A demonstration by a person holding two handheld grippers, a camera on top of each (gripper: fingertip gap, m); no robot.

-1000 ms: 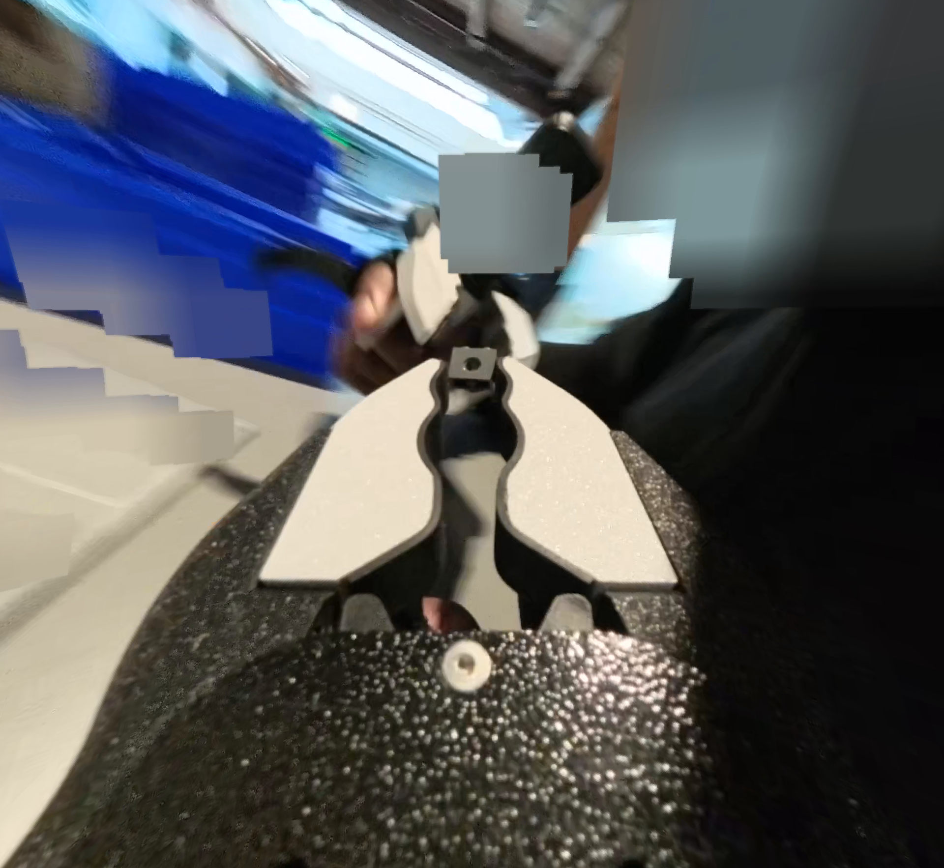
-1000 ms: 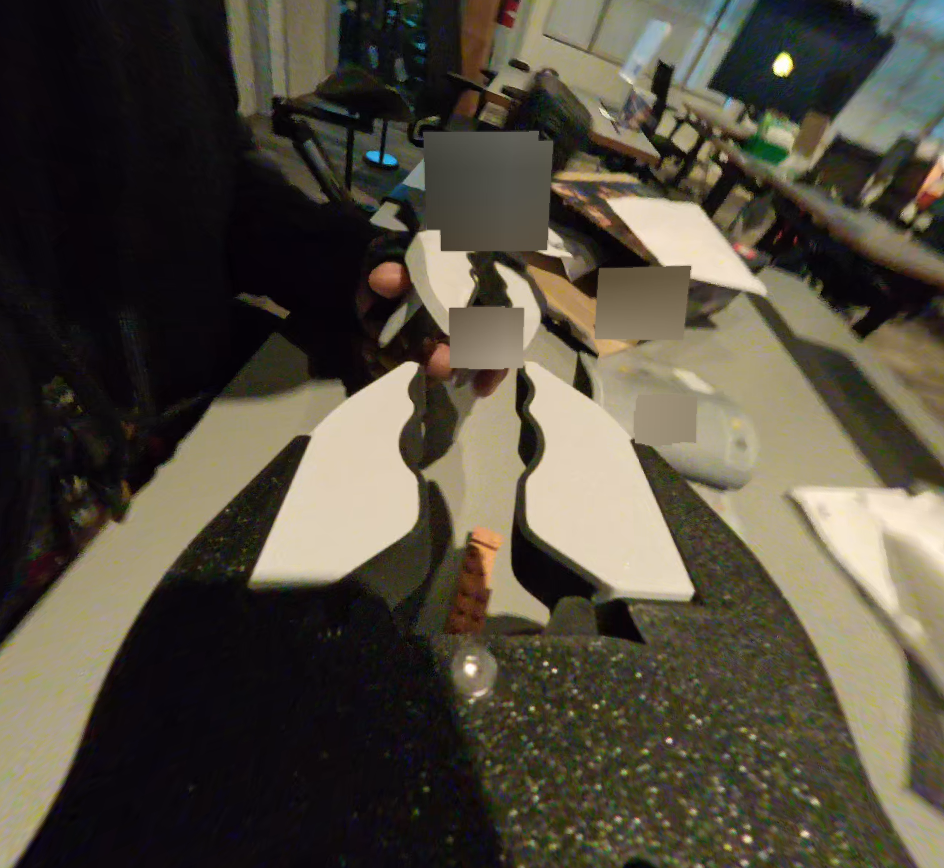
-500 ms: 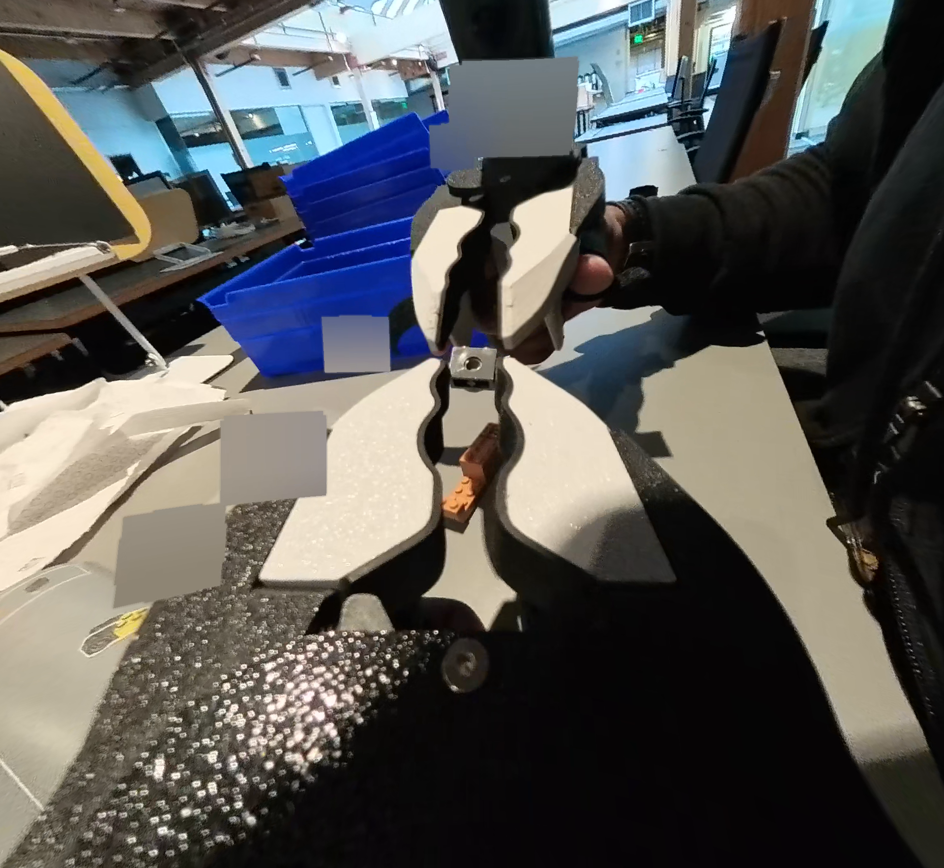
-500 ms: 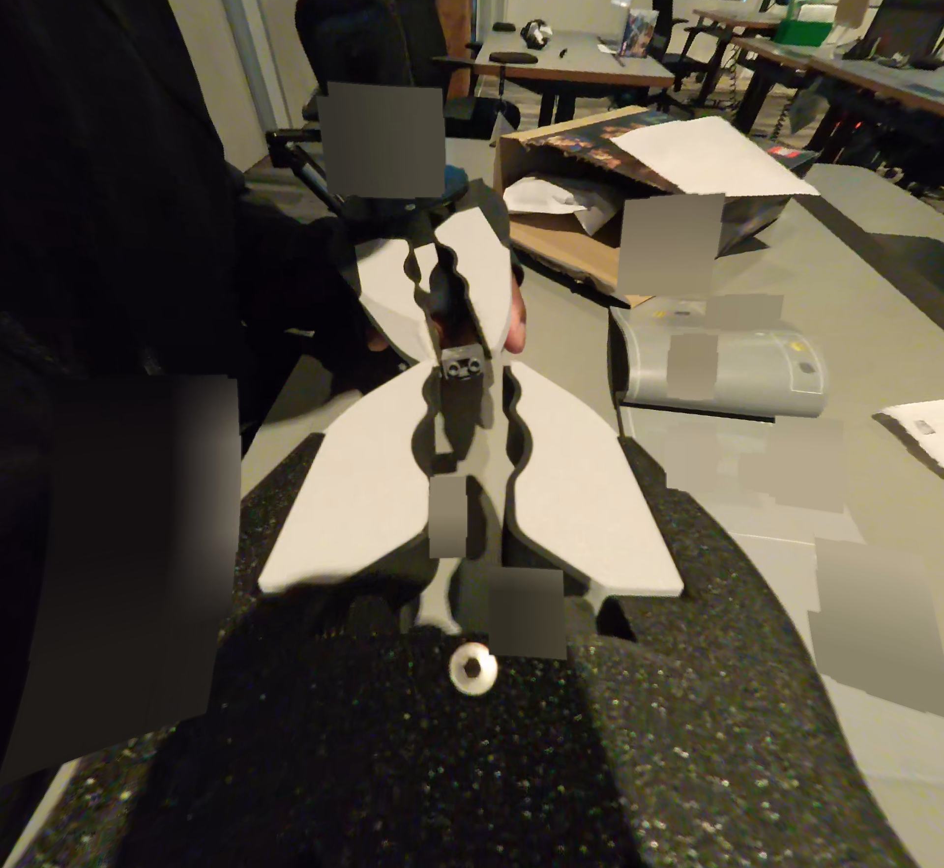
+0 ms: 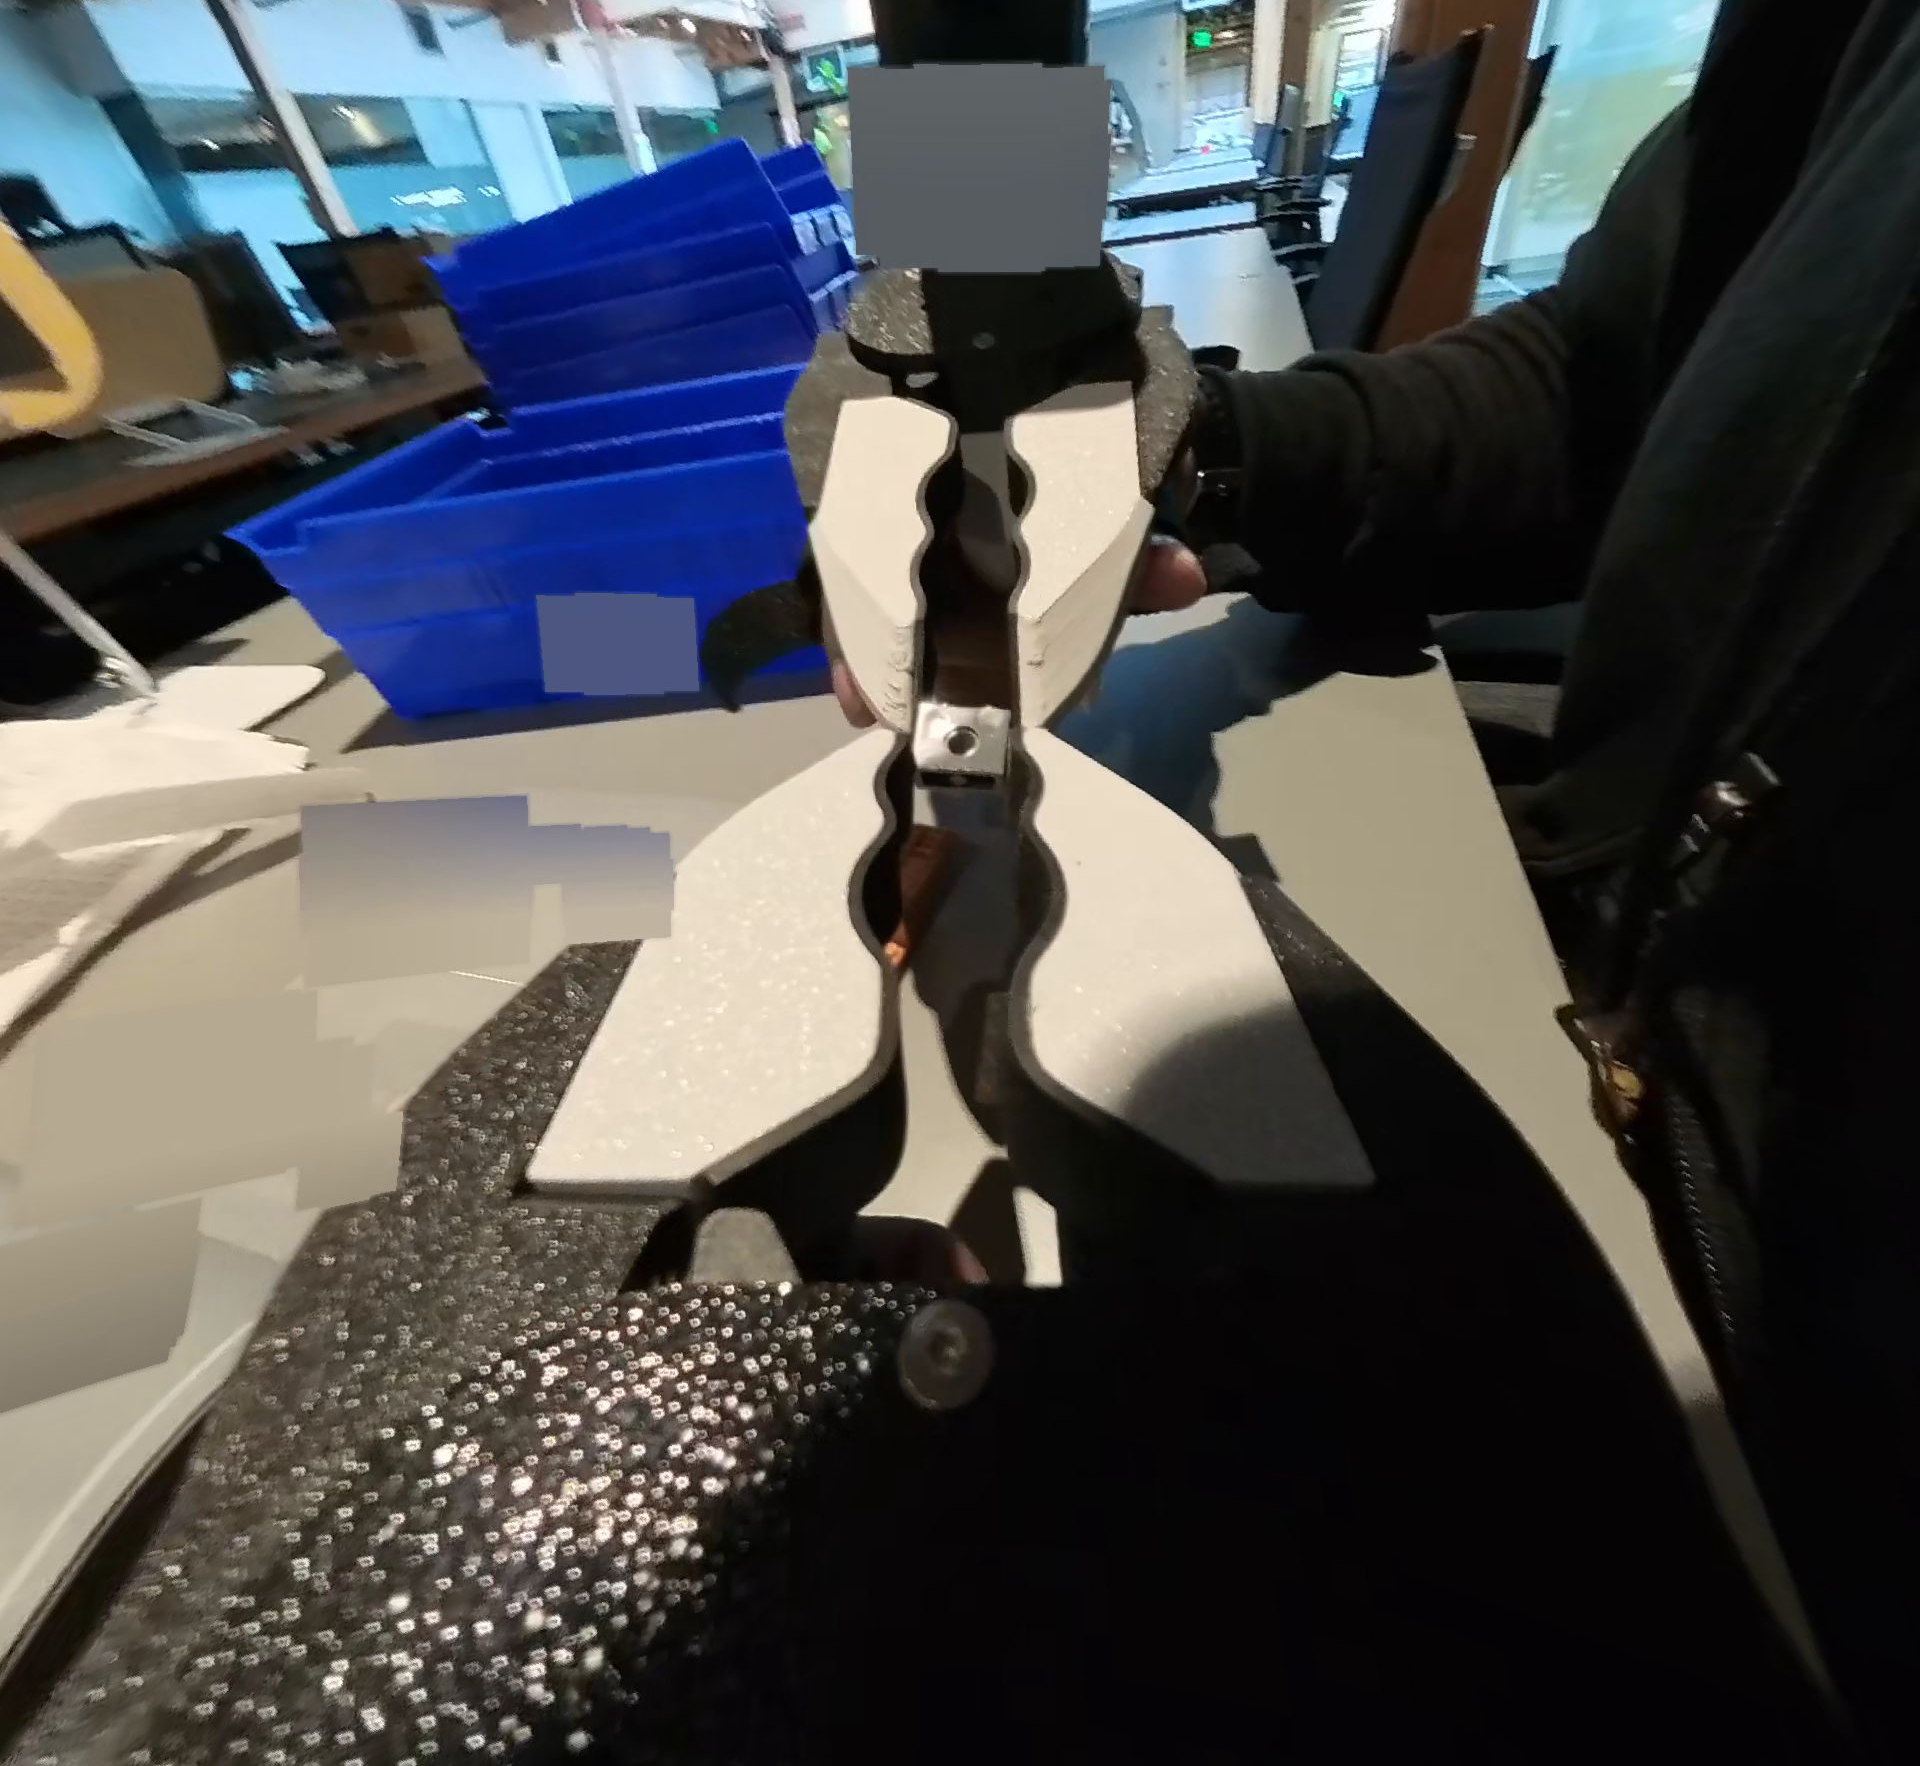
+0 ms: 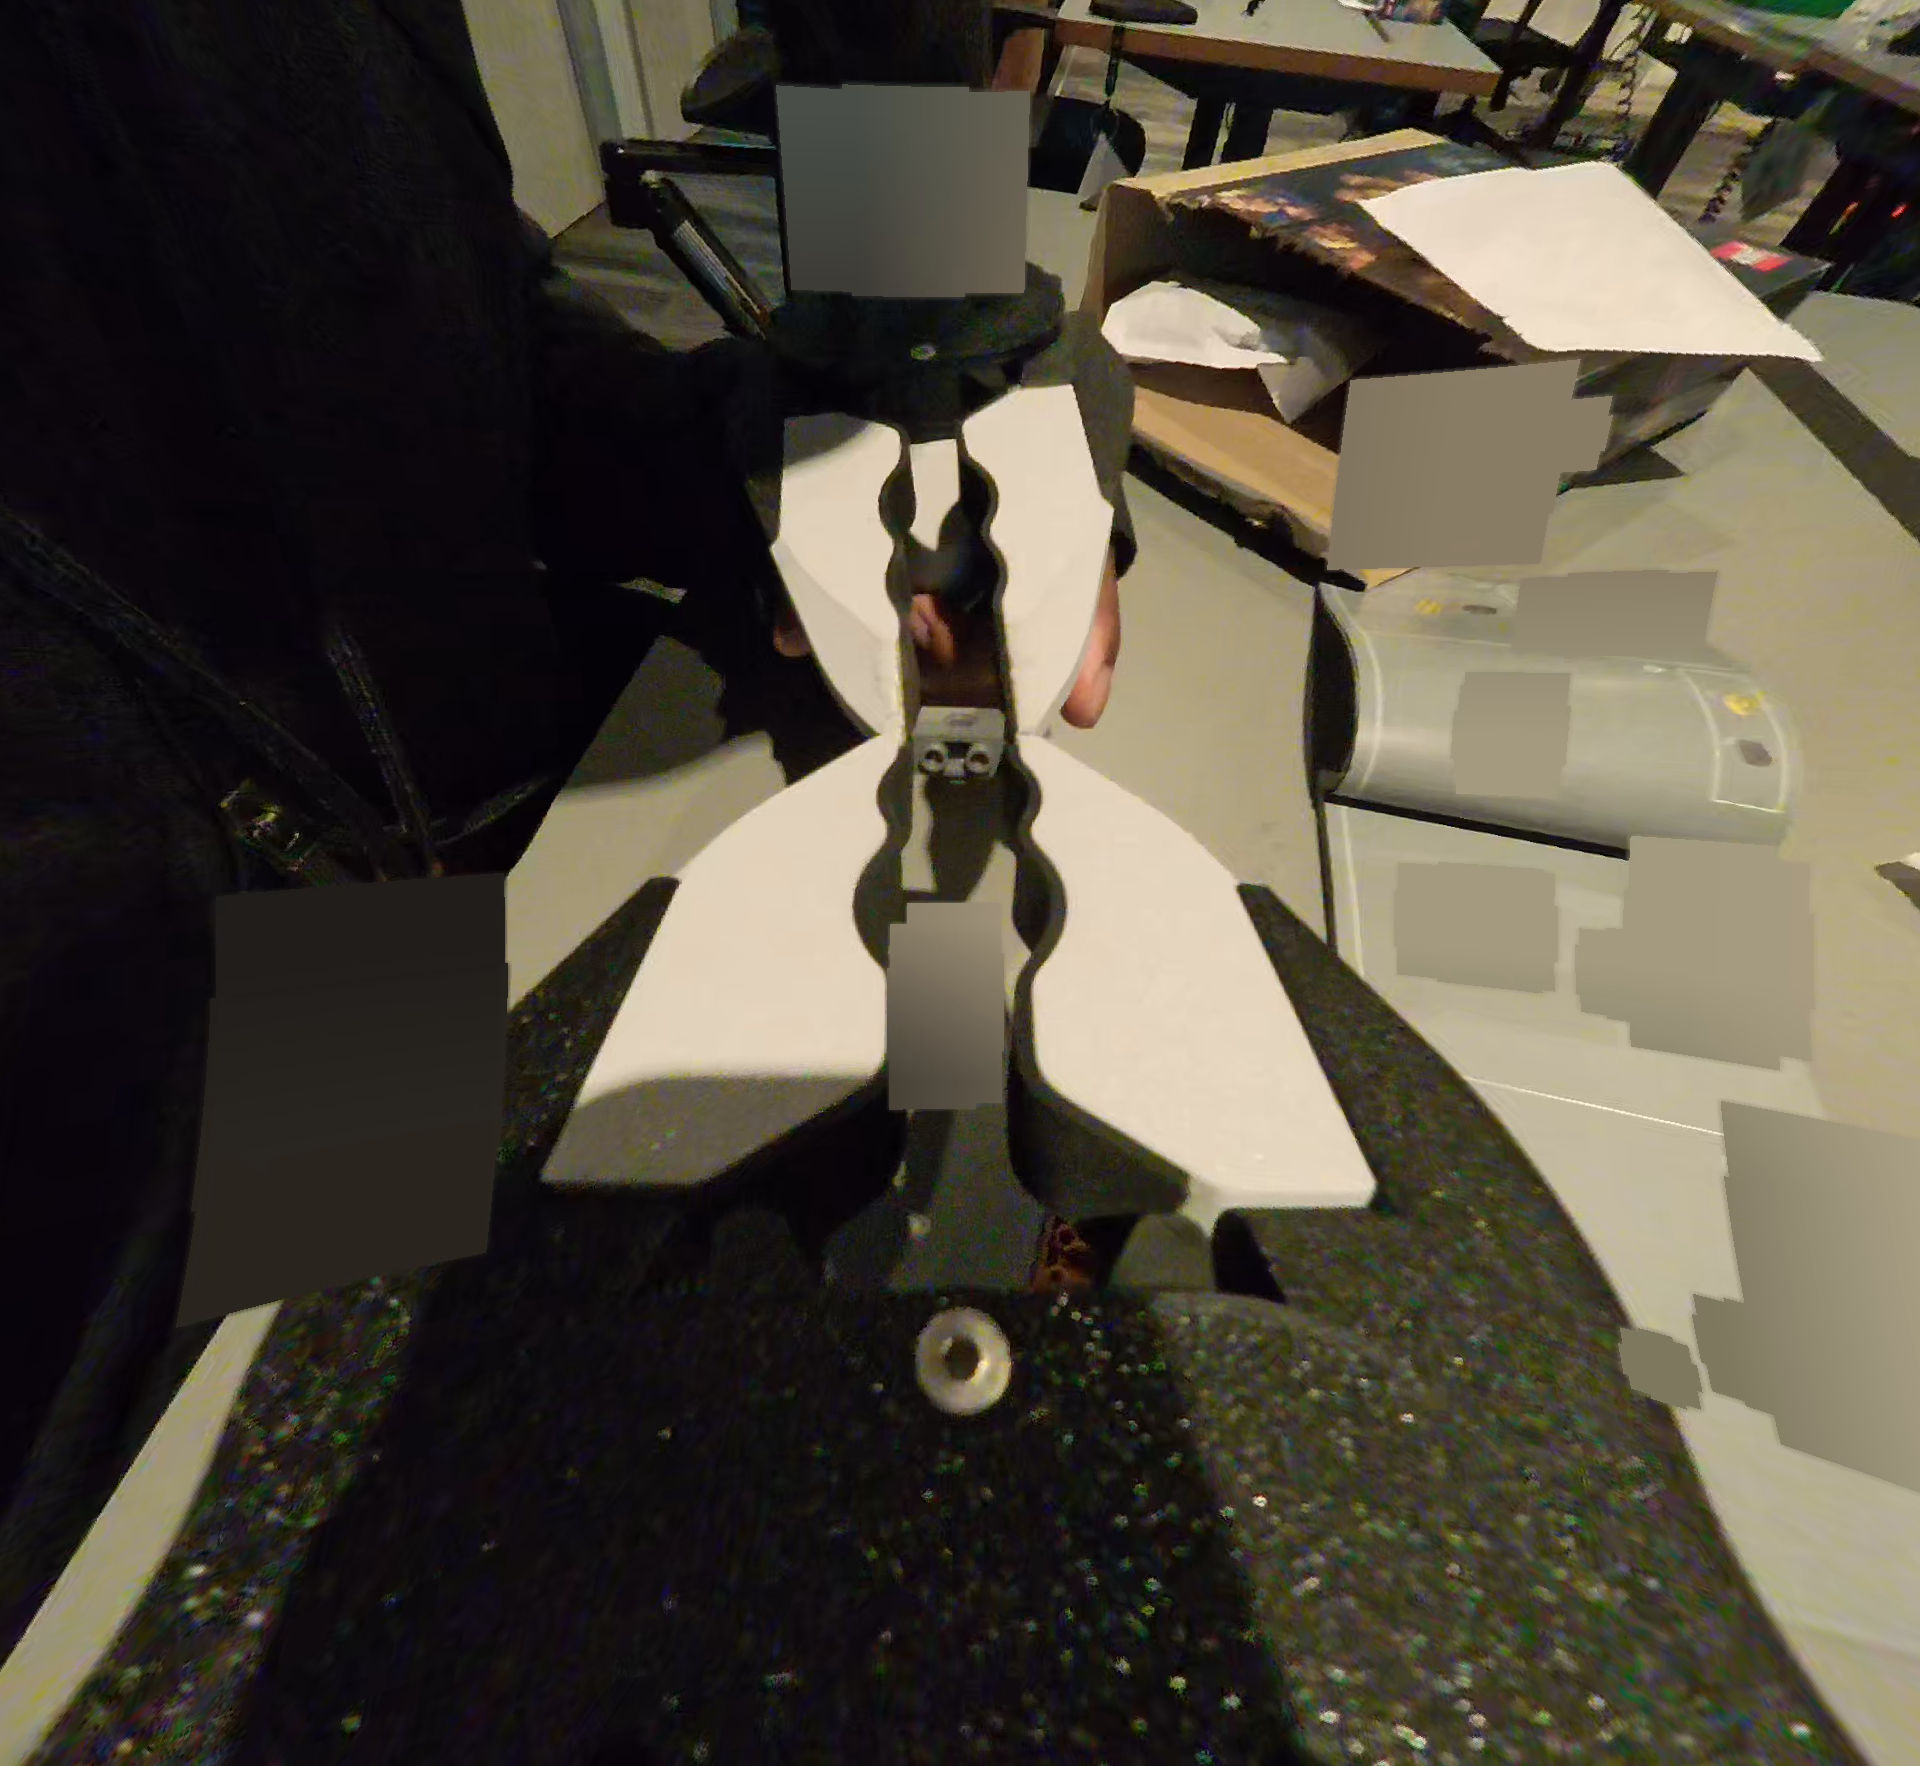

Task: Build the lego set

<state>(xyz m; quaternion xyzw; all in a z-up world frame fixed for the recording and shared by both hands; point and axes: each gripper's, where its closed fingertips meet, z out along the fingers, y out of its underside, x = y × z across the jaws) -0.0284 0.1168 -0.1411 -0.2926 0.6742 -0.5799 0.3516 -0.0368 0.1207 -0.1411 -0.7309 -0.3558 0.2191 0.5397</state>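
My two grippers face each other tip to tip above the grey table (image 5: 1330,781). A small grey lego piece (image 5: 961,742) sits exactly where the tips meet. My left gripper (image 5: 961,766) is shut on it from below in the left wrist view. The right gripper (image 5: 961,677) comes down onto it from above. In the right wrist view my right gripper (image 6: 958,771) is closed narrowly on the same grey piece (image 6: 958,748), which shows two studs, and the left gripper (image 6: 956,688) is opposite. An orange-brown lego piece (image 5: 920,895) lies on the table under the left fingers.
Stacked blue bins (image 5: 582,511) stand at the back of the table, with white paper (image 5: 125,781) to the left. An open cardboard box (image 6: 1299,282) and a curled grey booklet (image 6: 1621,740) lie to the right. A black sleeve (image 5: 1455,490) holds the right gripper.
The left gripper has swung down from a blurred upward view with the grey piece. The right gripper's jaws have narrowed and its tips have come up against the left's at the piece.
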